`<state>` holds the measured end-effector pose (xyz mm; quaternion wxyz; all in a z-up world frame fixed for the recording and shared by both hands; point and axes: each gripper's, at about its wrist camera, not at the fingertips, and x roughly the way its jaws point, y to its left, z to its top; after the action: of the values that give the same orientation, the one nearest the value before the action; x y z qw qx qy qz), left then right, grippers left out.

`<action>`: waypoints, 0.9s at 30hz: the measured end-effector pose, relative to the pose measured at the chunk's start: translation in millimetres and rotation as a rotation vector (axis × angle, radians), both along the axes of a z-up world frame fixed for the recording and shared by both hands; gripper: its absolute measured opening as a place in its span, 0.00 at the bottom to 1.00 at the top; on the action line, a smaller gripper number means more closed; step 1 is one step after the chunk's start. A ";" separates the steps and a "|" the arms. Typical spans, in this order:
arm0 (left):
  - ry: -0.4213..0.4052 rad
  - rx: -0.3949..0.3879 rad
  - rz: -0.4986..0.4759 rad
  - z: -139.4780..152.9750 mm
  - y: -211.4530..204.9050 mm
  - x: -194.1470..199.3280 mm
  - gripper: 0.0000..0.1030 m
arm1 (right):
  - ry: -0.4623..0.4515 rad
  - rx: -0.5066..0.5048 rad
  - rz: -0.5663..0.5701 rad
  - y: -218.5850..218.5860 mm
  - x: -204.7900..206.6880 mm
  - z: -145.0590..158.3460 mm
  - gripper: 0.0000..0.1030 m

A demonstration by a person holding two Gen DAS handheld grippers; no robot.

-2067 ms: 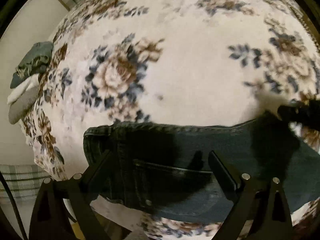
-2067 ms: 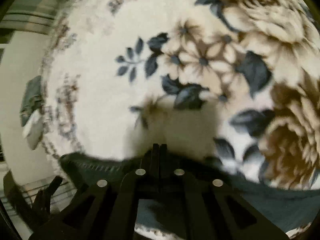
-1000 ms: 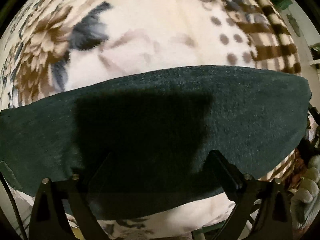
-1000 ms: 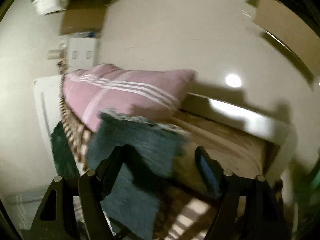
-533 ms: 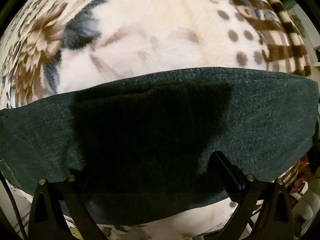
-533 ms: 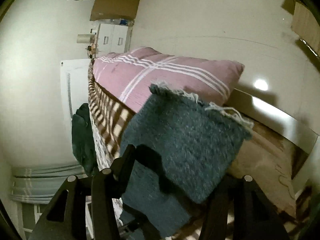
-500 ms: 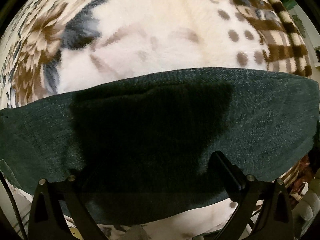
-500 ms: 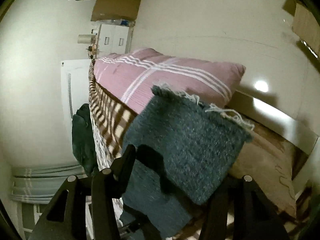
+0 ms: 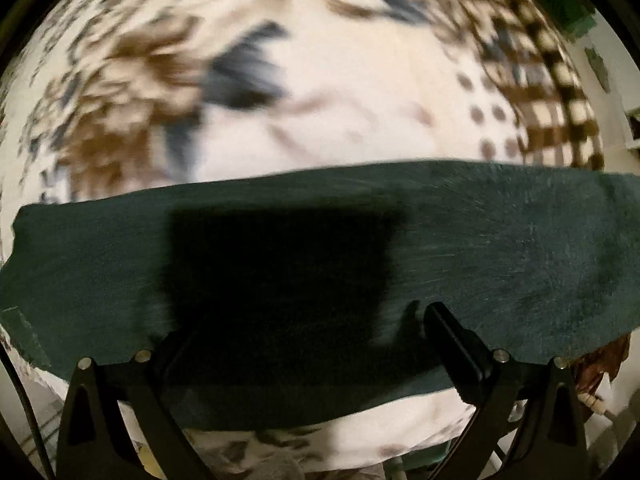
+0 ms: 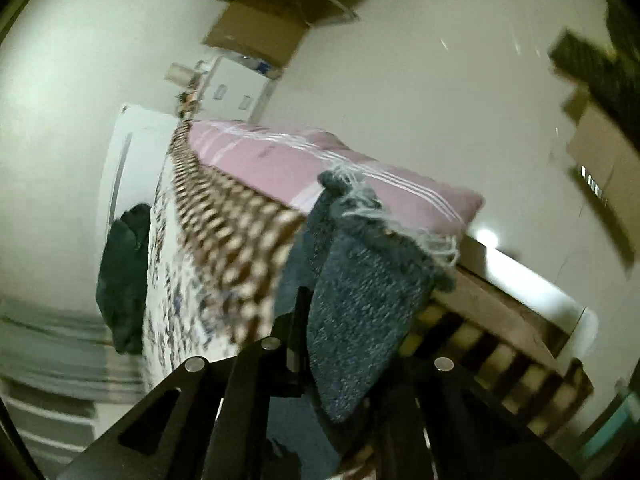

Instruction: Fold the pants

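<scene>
The dark denim pants (image 9: 480, 248) lie as a wide band across the floral blanket (image 9: 320, 112) in the left wrist view. My left gripper (image 9: 304, 332) hovers just above the denim, fingers spread wide, holding nothing; its shadow falls on the cloth. In the right wrist view my right gripper (image 10: 320, 320) is shut on a frayed leg end of the pants (image 10: 360, 304), which is lifted off the bed and stands up between the fingers.
A pink striped pillow (image 10: 320, 168) lies at the head of the bed. A dark green garment (image 10: 124, 268) hangs over the bed's left edge. Cardboard boxes (image 10: 260, 32) and white drawers (image 10: 236, 92) stand by the wall. A wooden bed frame (image 10: 500, 304) runs at right.
My right gripper, open around the raised leg end half a second ago, has closed on it and swung slightly. The left view has shifted a little; the pants band sits lower in frame.
</scene>
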<state>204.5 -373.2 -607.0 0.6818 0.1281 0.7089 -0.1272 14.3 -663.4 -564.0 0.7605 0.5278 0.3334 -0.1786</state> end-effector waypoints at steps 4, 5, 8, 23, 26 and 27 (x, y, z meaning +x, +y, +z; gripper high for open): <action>-0.025 -0.025 0.072 22.0 47.9 10.2 1.00 | 0.010 -0.098 0.105 55.2 16.7 48.4 0.08; -0.032 -0.031 0.088 26.8 60.2 13.3 1.00 | 0.012 -0.127 0.156 80.0 28.1 61.0 0.08; -0.064 -0.035 0.146 43.3 109.1 19.5 1.00 | 0.024 -0.201 0.273 143.0 55.6 81.8 0.08; -0.118 0.051 0.467 55.2 400.4 32.1 1.00 | 0.355 -0.357 0.913 504.4 149.1 -47.3 0.30; -0.117 0.037 0.507 56.2 431.3 30.1 1.00 | 0.273 -0.271 0.934 520.1 142.1 -31.4 0.52; -0.115 0.035 0.518 55.2 440.0 28.0 1.00 | 0.256 -0.234 0.907 516.8 139.0 -25.6 0.53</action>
<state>232.5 66.8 -551.8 0.7283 -0.0388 0.6804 0.0715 153.2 -146.6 -589.6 0.7688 0.2140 0.5985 0.0708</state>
